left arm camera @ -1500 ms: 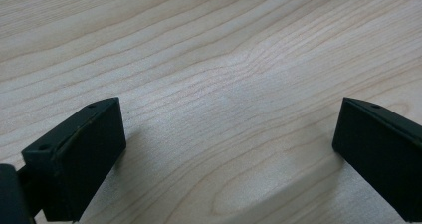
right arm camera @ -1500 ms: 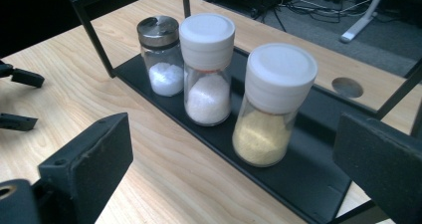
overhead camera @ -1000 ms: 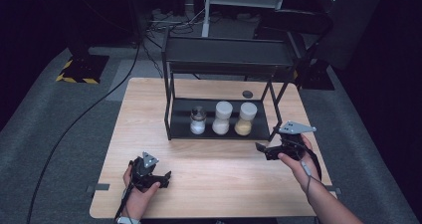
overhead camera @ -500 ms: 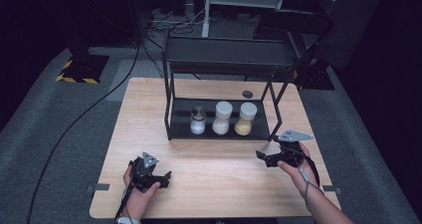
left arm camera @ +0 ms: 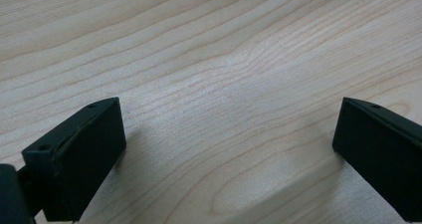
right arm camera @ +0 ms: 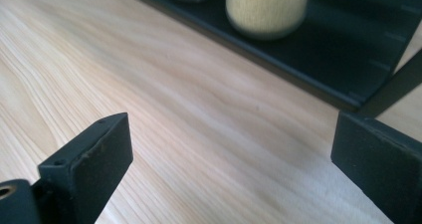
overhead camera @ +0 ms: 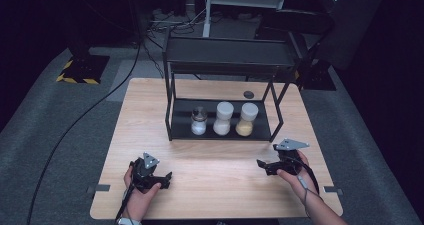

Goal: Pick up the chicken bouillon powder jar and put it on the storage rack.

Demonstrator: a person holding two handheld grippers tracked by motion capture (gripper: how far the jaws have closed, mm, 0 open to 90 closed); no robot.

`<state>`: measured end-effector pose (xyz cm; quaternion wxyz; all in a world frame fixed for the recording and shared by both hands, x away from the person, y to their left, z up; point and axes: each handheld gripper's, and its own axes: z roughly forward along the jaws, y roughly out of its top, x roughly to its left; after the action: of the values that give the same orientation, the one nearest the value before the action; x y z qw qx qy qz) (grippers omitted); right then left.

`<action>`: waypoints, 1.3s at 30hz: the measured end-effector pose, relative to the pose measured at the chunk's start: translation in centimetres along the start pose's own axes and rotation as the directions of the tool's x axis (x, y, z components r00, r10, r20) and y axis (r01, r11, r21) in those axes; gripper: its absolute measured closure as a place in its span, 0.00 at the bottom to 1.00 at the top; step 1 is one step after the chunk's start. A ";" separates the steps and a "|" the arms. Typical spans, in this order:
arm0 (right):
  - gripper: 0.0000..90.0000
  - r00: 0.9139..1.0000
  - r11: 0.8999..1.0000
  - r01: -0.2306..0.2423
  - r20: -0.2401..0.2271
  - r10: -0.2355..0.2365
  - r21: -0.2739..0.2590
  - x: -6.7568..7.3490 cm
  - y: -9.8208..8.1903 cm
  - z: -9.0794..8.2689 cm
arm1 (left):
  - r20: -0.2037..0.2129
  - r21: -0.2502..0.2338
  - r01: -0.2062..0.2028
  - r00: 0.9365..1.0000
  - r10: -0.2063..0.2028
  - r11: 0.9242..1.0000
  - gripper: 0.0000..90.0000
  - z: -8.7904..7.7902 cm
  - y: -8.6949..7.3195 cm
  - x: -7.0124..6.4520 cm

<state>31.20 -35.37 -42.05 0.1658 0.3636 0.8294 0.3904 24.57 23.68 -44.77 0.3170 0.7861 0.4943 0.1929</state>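
Note:
A black two-tier rack (overhead camera: 220,132) stands at the back middle of the wooden table (overhead camera: 215,155). Its lower shelf carries three jars: a small glass one with white powder (overhead camera: 199,121), a white-lidded one (overhead camera: 223,119) and one with yellow grains (overhead camera: 246,119). The yellow jar (right arm camera: 266,5) and the shelf edge (right arm camera: 343,59) appear at the top of the right gripper view. My right gripper (overhead camera: 262,164) lies open in front of the rack's right end, jaws wide apart over bare wood. My left gripper (overhead camera: 167,179) rests open near the front left, nothing between its jaws.
A small dark round thing (overhead camera: 248,94) lies on the table behind the rack. A black cable (overhead camera: 75,130) runs across the grey floor at the left. Dark equipment stands beyond the table's far edge.
My right gripper has moved back toward the front edge and down, away from the rack's right post. The left gripper has stayed put.

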 end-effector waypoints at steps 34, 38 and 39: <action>0.01 1.000 0.997 0.025 0.004 -0.025 0.074 -0.1 -2.5 1.4 | -0.003 0.000 0.005 1.000 -0.005 1.000 0.00 0.0 0.0 -0.1; 0.00 1.000 0.997 0.023 0.006 -0.023 0.076 -0.1 -2.4 1.4 | -0.002 -0.001 0.005 1.000 -0.005 1.000 0.00 0.0 -0.1 -0.1; 0.00 1.000 0.997 0.022 0.005 -0.022 0.077 -0.1 -2.4 1.5 | -0.003 0.001 0.006 1.000 -0.006 1.000 0.00 0.0 0.0 -0.1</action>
<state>30.96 -35.72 -44.82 0.1586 0.3618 0.8472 0.3553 24.49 23.62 -44.76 0.3165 0.7845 0.4971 0.1931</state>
